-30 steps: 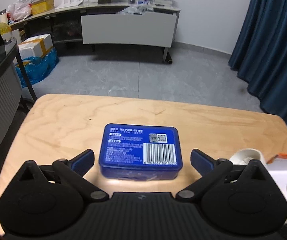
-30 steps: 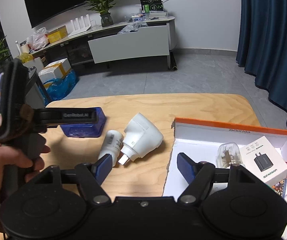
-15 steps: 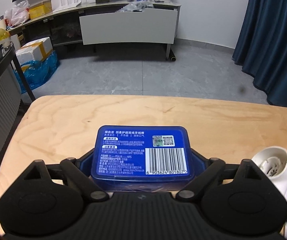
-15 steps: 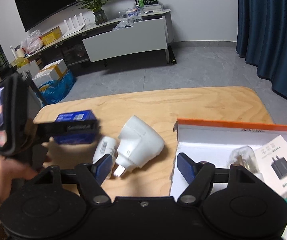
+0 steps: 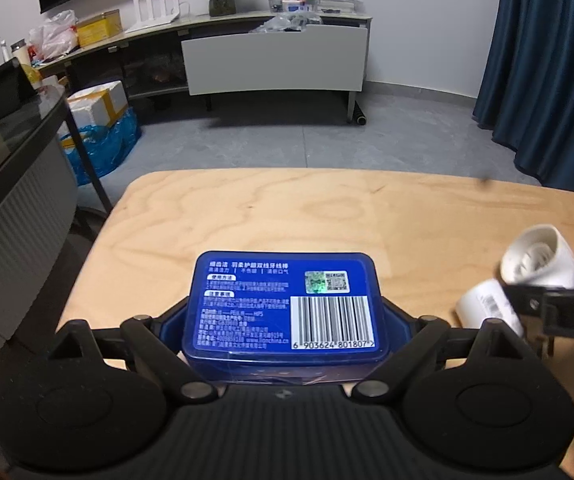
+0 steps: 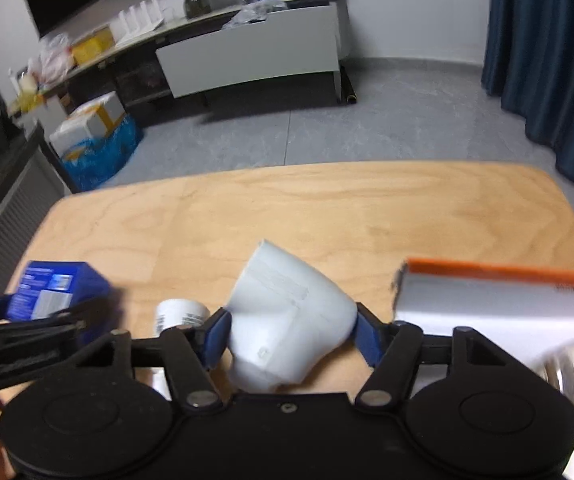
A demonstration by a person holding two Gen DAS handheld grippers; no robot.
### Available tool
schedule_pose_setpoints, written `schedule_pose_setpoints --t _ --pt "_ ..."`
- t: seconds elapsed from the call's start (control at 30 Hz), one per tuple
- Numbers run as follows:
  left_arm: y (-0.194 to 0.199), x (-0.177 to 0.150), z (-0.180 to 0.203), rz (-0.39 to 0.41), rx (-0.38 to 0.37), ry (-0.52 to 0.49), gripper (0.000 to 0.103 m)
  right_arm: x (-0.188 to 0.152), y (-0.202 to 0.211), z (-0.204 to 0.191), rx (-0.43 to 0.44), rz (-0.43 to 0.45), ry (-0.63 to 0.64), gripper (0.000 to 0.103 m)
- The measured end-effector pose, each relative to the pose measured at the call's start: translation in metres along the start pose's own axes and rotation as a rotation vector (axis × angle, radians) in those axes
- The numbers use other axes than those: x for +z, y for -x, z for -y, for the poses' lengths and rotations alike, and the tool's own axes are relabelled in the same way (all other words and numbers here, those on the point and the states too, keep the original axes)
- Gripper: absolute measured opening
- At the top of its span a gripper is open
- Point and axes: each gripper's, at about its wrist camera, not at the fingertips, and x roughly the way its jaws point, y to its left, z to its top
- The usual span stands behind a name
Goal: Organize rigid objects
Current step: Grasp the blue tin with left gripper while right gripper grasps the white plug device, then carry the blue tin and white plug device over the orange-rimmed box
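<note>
In the left wrist view, the left gripper [image 5: 285, 316] clasps a flat blue rectangular plastic box [image 5: 285, 304] with a barcode label, above the pale wooden table [image 5: 327, 212]. In the right wrist view, the right gripper [image 6: 291, 334], jaws just closing, brackets a white tapered plastic adapter [image 6: 291, 320]; whether its pads press is unclear. It lies just beside an orange-rimmed white cardboard box [image 6: 499, 296].

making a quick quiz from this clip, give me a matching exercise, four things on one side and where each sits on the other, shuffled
Things:
1. blue tin
2. white cone-shaped plug
3. small white cylinder
4. orange-edged box

Places:
A. lying just left of the cone-shaped plug
B. at the table's right side
C. between the left gripper's fingers
D. between the right gripper's fingers

Pairs: 1-C, 2-D, 3-A, 4-B
</note>
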Motion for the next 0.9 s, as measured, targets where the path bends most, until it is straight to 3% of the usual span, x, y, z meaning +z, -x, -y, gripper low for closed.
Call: schedule_pose_setpoints --t 0.23,0.53,0.9 --pt "0.017 -0.007 -0.003 0.013 -0.008 0.026 0.094 -0.013 0.018 -0.009 -0.007 0.027 0.039 0.075" --pt "0.063 -0.02 0.0 0.066 -0.031 0.04 0.094 -0.036 0.088 -0.022 0.016 0.076 0.069 0.075" --pt "0.121 -0.057 0.002 0.088 -0.042 0.073 0.094 -0.083 0.157 -0.028 0.034 0.097 0.041 0.075"
